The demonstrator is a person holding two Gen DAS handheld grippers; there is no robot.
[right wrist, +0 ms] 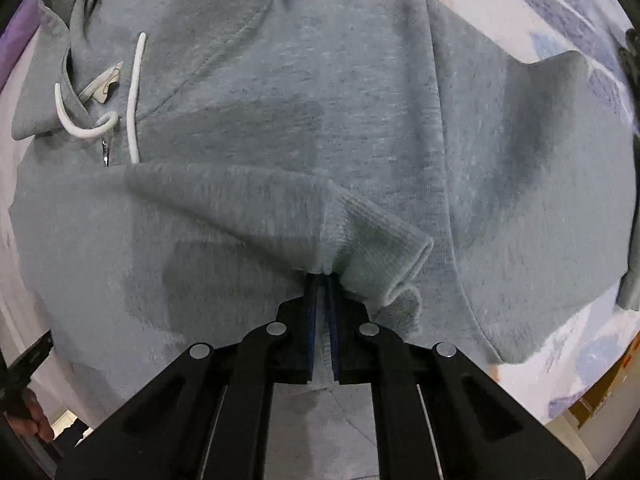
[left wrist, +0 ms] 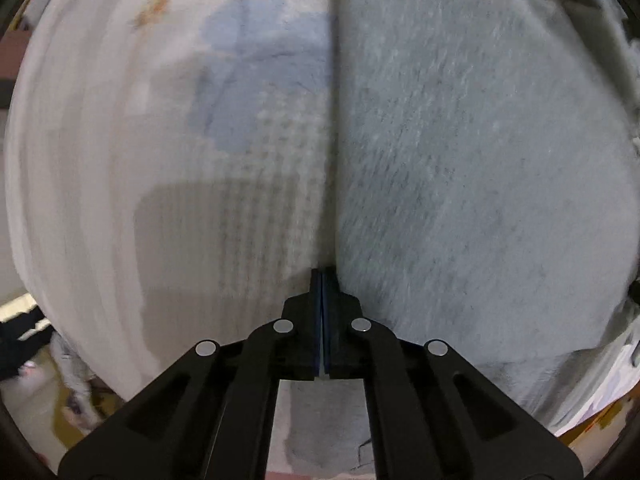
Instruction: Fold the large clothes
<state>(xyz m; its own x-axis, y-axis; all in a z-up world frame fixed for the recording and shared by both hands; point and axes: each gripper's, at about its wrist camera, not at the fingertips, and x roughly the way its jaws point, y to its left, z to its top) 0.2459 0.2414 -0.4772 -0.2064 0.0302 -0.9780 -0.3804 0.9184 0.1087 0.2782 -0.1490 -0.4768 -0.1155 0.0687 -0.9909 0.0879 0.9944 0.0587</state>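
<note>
A grey zip hoodie (right wrist: pixel 304 92) lies spread on a bed, with its hood (right wrist: pixel 60 40) and white drawstring (right wrist: pixel 134 100) at the upper left. One sleeve is folded across the body. My right gripper (right wrist: pixel 323 276) is shut on that sleeve's ribbed cuff (right wrist: pixel 376 240), and grey fabric shows between its blue pads. In the left wrist view the hoodie (left wrist: pixel 480 180) fills the right half. Its straight edge runs down to my left gripper (left wrist: pixel 323 272), whose jaws are shut, apparently pinching that edge. This view is motion-blurred.
A white bedsheet (left wrist: pixel 100 160) with blue prints (left wrist: pixel 256 60) lies under the hoodie and shows again at the right (right wrist: pixel 560 20). Floor with scattered items (left wrist: pixel 28 360) lies past the bed's edge. A hand (right wrist: pixel 36 420) shows at the lower left.
</note>
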